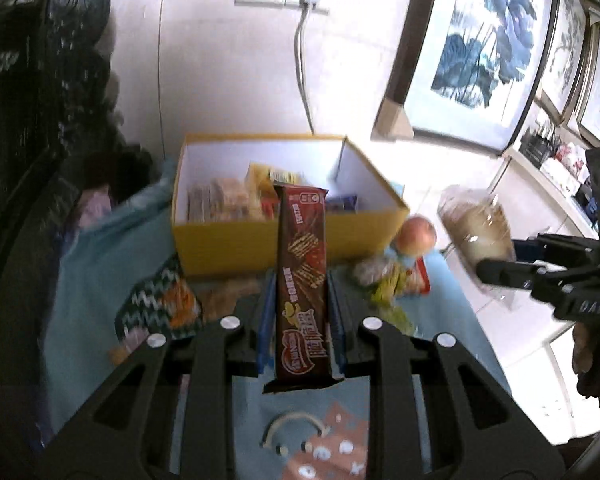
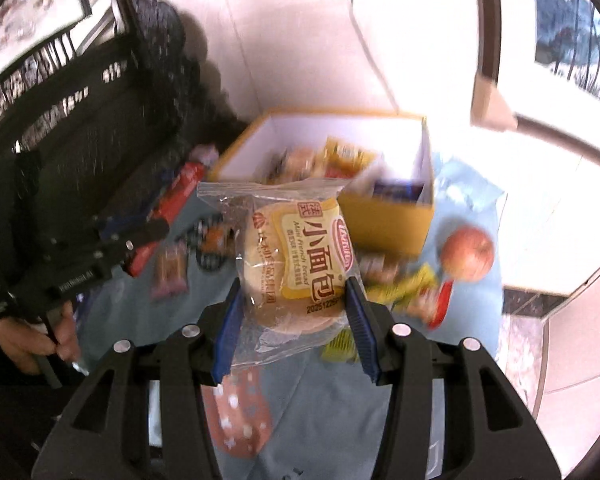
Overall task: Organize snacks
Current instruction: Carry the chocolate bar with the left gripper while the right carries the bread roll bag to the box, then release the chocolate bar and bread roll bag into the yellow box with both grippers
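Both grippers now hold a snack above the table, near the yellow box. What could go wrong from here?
1. The left gripper pinches the long brown biscuit pack near one end, so it might pivot or slip.
2. The right gripper squeezes the soft bread bag, which could crush.
3. The yellow box is already partly full; both drops together may collide.

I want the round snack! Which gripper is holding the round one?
The right gripper. It pinches the clear bag with the round little bread. The left gripper holds a long, flat, brown biscuit pack instead.
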Demonstrator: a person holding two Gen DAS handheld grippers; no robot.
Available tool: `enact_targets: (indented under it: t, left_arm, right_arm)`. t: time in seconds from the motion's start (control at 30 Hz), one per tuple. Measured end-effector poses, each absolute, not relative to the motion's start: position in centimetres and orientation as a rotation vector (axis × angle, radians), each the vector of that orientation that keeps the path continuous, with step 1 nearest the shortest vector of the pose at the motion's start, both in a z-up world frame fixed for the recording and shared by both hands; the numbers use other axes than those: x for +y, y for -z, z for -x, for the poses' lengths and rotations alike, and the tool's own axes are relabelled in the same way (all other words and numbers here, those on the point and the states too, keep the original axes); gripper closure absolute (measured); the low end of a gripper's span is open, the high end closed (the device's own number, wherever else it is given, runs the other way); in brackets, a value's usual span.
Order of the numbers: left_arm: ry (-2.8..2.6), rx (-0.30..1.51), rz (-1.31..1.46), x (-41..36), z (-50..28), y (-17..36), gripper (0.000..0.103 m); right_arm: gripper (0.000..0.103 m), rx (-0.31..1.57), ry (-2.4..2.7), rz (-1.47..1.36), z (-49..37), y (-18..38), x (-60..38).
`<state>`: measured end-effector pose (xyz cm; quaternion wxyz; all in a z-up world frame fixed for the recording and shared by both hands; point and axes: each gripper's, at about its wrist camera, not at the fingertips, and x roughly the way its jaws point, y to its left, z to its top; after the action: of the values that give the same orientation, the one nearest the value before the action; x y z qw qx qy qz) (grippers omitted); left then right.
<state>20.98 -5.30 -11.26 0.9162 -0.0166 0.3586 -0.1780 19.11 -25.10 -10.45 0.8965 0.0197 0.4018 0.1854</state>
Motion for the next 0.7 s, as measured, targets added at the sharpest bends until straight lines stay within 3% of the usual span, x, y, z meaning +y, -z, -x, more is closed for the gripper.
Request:
enact_targets:
  t: [0.57,0.6,0.63,0.67,0.7]
  left_arm:
    - [0.301,0.636,0.073,-6.6,-32.3,4.0,0.078]
    - [0.273,0.635,0.059,-6.9,-33.7,3.9,0.07]
    - [0.265,0.653,0.057,-7.0,-35.0,4.2,0.022]
    - [0.247,0.677,0.06,-7.0,-35.8,4.6,0.004]
    - [0.205,0.698,0.065,-6.7,-36.8,5.2,0.002]
  right_arm:
    - [0.052,0.685,-0.321,-0.005,-30.1,2.1,-26.2]
    - [0.052,0.68,-0.323,-0.014,-31.3,2.1,-26.3]
    - [0.045,0.69,-0.327,-0.022,-32.5,2.2,-26.3]
    - [0.037,0.711,-0.297,-0.012,-33.7,2.6,-26.3]
    - [0.037,0.715,-0.273,0.0,-34.1,2.8,-26.3]
